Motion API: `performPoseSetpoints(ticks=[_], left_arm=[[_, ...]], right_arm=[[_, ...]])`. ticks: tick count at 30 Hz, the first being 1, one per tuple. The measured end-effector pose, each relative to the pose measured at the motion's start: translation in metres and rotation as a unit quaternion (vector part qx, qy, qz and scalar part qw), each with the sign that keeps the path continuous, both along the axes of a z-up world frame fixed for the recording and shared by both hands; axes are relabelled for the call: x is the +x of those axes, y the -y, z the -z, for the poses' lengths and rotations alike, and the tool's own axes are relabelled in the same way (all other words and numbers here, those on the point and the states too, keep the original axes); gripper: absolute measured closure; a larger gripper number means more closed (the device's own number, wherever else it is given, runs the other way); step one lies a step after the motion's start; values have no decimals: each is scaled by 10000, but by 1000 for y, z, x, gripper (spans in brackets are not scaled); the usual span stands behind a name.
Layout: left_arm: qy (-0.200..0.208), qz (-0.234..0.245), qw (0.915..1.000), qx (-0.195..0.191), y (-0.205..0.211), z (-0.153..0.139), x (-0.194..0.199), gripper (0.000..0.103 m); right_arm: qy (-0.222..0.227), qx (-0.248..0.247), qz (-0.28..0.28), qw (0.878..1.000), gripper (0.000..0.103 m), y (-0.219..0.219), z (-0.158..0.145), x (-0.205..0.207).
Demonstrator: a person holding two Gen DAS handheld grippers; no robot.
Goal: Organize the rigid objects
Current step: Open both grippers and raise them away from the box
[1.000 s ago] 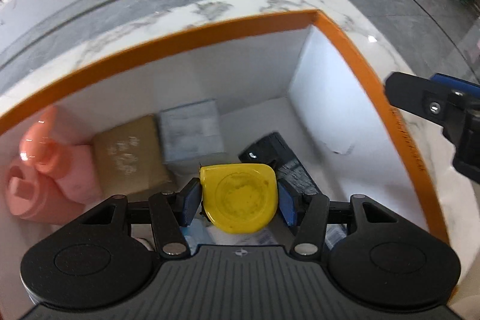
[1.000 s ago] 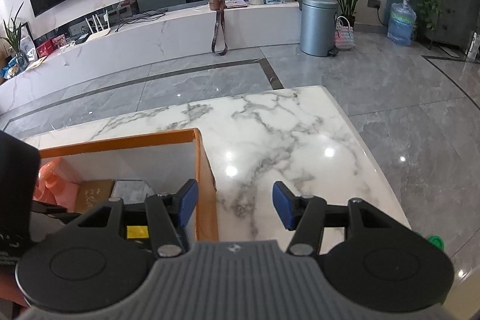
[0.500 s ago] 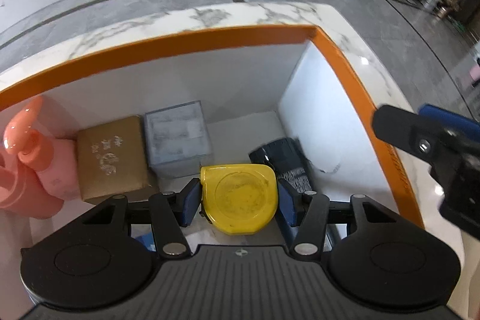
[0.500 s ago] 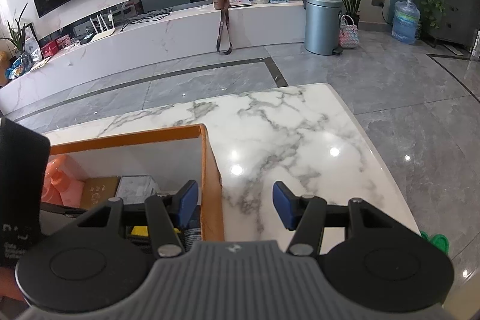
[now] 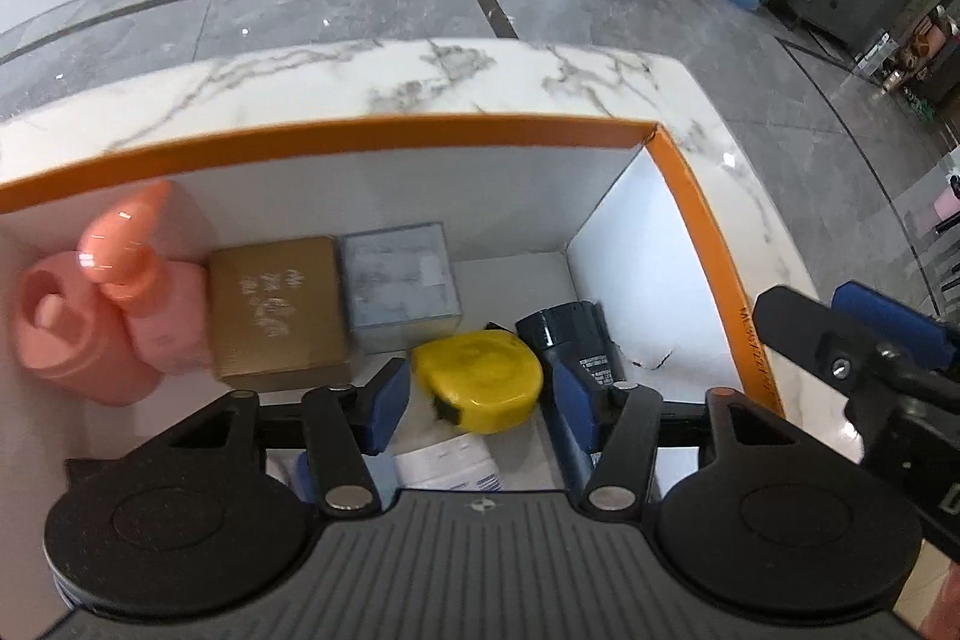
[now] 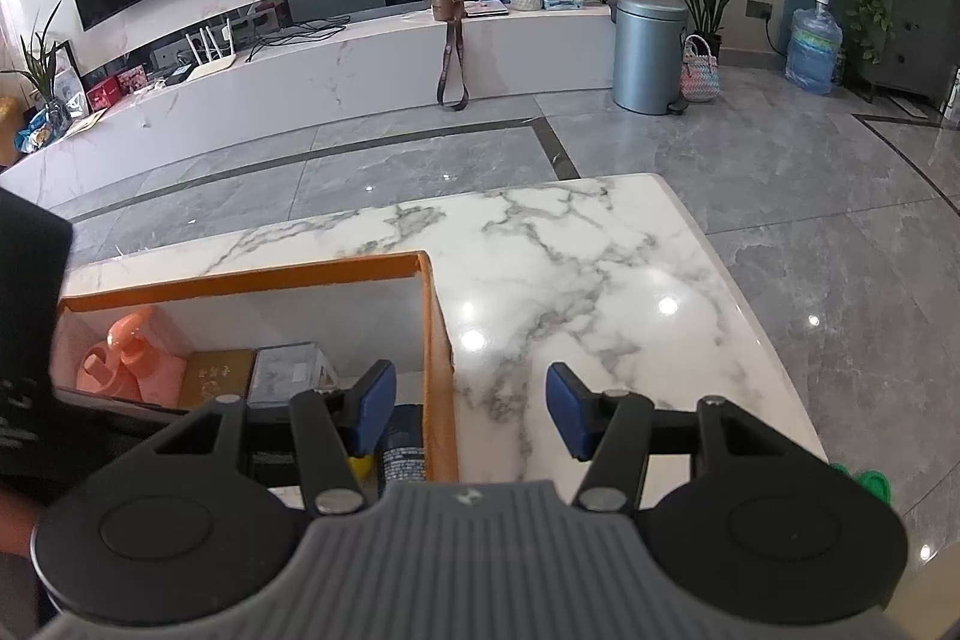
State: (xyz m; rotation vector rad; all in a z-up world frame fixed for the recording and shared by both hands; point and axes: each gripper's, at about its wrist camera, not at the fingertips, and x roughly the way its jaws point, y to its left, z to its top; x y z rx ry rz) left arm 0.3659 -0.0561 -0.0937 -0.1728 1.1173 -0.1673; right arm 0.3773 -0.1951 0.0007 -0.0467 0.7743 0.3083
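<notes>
L gripper [image 5: 474, 400] over orange box [image 5: 708, 244], jaws apart, pads clear of yellow tape measure [image 5: 480, 381] – it lies loose on box floor, tilted. Beside it: black bottle [image 5: 570, 334], grey box [image 5: 399, 283], gold box [image 5: 276, 307], pink bottle [image 5: 120, 304]. R gripper [image 6: 471, 409] spread wide, nothing btwn pads, above marble table [image 6: 600, 268] at box's right wall.

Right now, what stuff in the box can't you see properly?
- White labelled item, left wrist view: mostly hidden under the left gripper.
- Yellow tape measure, right wrist view: a sliver behind the right gripper's finger.
- Gold box lettering: blurred, unreadable.
</notes>
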Motion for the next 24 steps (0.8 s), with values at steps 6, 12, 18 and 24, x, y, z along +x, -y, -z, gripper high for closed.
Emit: performPoseSetpoints(ticks=[6,12,18,24], left_arm=[[561,-32,9984,73,-15,-38,-27,40],[1492,-184,9885,153,-36,-89,-72,41],[2112,-98,9761,498,-51,-125,-120,40],[2279,-190,9697,855,-57,-138,-157,35]], right_arm=[[-2,27,-112,9999,43,-4,-14,-19],[22,99,-252,9996,41,-9,-32,-47],[109,179,-476,9986,34,-16,-50,-85],[112,157,-675,9975,22,-27,-61,-120]])
